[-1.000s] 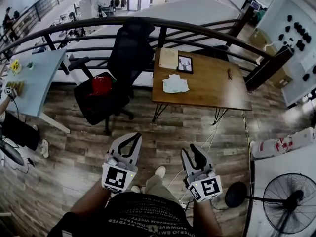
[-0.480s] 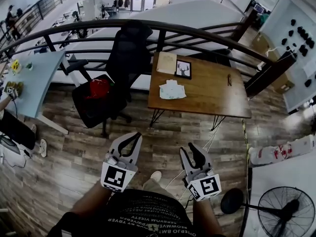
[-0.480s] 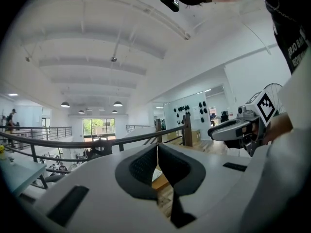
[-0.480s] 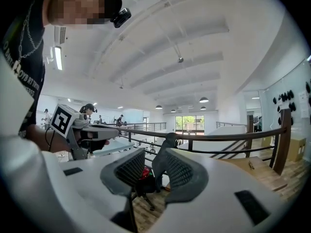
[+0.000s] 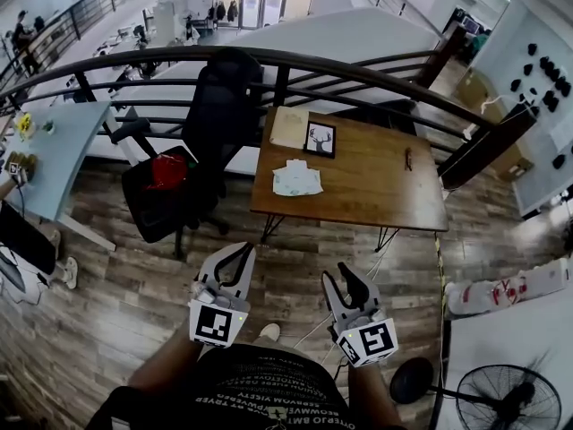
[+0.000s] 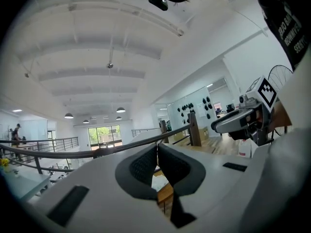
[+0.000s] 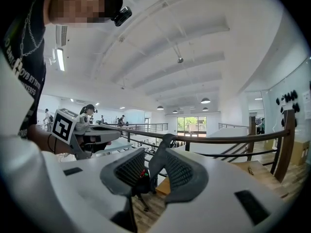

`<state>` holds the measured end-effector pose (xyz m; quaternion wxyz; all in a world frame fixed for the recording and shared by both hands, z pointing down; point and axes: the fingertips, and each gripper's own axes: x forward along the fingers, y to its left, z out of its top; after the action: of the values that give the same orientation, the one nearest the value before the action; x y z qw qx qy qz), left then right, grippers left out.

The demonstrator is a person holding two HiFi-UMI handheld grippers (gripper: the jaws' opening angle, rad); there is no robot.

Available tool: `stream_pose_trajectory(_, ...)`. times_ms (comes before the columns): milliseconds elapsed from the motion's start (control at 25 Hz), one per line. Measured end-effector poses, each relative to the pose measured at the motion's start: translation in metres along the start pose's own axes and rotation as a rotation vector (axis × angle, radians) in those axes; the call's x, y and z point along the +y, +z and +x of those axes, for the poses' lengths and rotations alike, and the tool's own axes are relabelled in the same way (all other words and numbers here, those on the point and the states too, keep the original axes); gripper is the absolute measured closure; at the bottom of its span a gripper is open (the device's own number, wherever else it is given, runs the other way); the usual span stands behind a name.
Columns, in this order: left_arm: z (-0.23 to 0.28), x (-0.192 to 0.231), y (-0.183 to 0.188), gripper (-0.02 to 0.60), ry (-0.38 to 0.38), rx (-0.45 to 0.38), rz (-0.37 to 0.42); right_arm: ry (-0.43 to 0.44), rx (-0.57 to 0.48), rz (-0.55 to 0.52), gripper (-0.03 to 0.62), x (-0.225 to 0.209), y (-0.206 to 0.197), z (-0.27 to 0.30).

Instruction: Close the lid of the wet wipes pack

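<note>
**Both grippers low in frame, well short of the wipes pack**

The wipes pack [image 5: 295, 178] lay on the left part of a wooden table [image 5: 376, 186] in the upper middle of the head view. It was a pale, crumpled-looking shape, too small to show whether its lid was up or down. Behind it on the same table stood a framed deer picture [image 5: 320, 139], with a tan pad [image 5: 289, 126] just to its left. A small dark item [image 5: 409, 159] lay apart near the table's right side.

Both grippers hung low in the frame over the plank floor [image 5: 116, 276], well apart from the table and touching nothing. The left gripper [image 5: 245, 253] sat lower left of centre. In its own view its fingers [image 6: 141, 166] met at the tips, closed on nothing. Through the slot below the tips showed a sliver of the table and something pale on it. The right gripper [image 5: 340, 274] sat lower right of centre. Its fingers [image 7: 127, 171] stood apart, having just eased a little wider, and only the distant chair showed between them.

That black chair [image 5: 219, 106], with something red [image 5: 168, 170] on its seat, stood left of the table. A dark railing [image 5: 358, 61] curved across the top of the frame behind both. A pale blue table [image 5: 54, 141] filled the far left, and a fan [image 5: 506, 401] stood in the lower right corner.
</note>
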<state>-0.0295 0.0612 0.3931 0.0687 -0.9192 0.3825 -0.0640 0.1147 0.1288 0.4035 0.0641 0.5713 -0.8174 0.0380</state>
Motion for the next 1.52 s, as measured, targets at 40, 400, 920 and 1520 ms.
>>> stream_pose_trajectory(40, 0.004, -0.002, 0.002, 0.551, 0.004, -0.002, -0.004, 0.003, -0.003, -0.001, 0.464, -0.006, 0.000, 0.000)
stream_pose_trajectory(400, 0.017, -0.018, 0.003, 0.551, 0.021, 0.040, 0.011, 0.013, -0.008, 0.008, 0.464, -0.043, -0.009, -0.005)
stream_pose_trajectory(920, 0.003, -0.010, 0.001, 0.551, 0.034, 0.061, -0.019, 0.029, -0.020, 0.035, 0.464, -0.041, -0.021, 0.001)
stream_pose_trajectory(1520, 0.059, 0.033, -0.030, 0.551, 0.031, 0.103, -0.056, 0.072, 0.116, 0.030, 0.533, -0.052, -0.042, 0.073)
